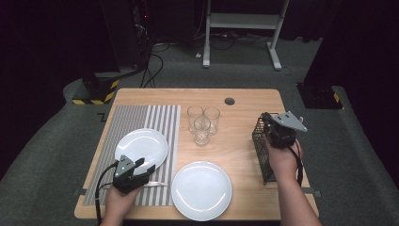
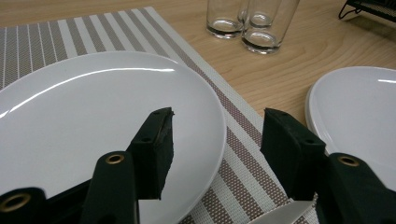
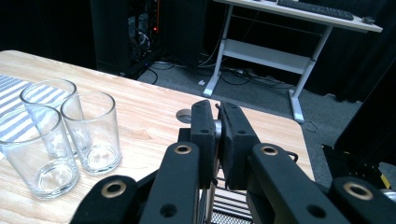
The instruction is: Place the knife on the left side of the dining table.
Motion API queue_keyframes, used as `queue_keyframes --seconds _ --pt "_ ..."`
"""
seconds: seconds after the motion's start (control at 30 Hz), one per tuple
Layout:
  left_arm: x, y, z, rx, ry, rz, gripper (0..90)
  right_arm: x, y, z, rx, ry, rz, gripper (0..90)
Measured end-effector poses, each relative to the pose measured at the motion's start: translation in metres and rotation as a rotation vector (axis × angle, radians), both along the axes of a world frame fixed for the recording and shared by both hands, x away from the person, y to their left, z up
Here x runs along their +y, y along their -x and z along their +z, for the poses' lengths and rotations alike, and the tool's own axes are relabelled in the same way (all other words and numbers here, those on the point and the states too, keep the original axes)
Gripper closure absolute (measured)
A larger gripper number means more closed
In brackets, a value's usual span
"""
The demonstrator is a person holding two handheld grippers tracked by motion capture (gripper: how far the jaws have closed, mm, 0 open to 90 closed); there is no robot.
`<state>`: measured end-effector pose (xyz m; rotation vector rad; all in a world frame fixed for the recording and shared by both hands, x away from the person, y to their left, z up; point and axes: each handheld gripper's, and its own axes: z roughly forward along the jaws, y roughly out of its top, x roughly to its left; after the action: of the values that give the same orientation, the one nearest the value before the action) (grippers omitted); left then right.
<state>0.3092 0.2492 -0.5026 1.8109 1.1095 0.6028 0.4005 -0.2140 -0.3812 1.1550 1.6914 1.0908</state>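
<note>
R claw clamped on wire basket rim, L claw agape (over plate) – mat edge

Three clear drinking glasses cluster mid-table, blocking a straight path between the round white plate on the striped placemat and the black wire basket. Bare wood lies open between glasses and basket.

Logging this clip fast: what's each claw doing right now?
Left claw: open, over the edge of the plate, holding nothing.
Right claw: shut above the wire basket; a held item cannot be told.
</note>
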Motion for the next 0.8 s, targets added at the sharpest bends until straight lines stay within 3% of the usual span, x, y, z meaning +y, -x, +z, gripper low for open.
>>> queue_keyframes --seconds 0.43,0.8 --pt "-0.0008 0.0 0.0002 0.0 0.0 -0.004 44.0 0.0017 -0.0044 -0.0042 0.046 0.018 -0.009 84.5" --pt "-0.0031 0.002 0.0012 -0.011 0.017 -0.014 44.2 -0.0016 0.002 0.0015 -0.004 -0.005 -0.018 86.1"
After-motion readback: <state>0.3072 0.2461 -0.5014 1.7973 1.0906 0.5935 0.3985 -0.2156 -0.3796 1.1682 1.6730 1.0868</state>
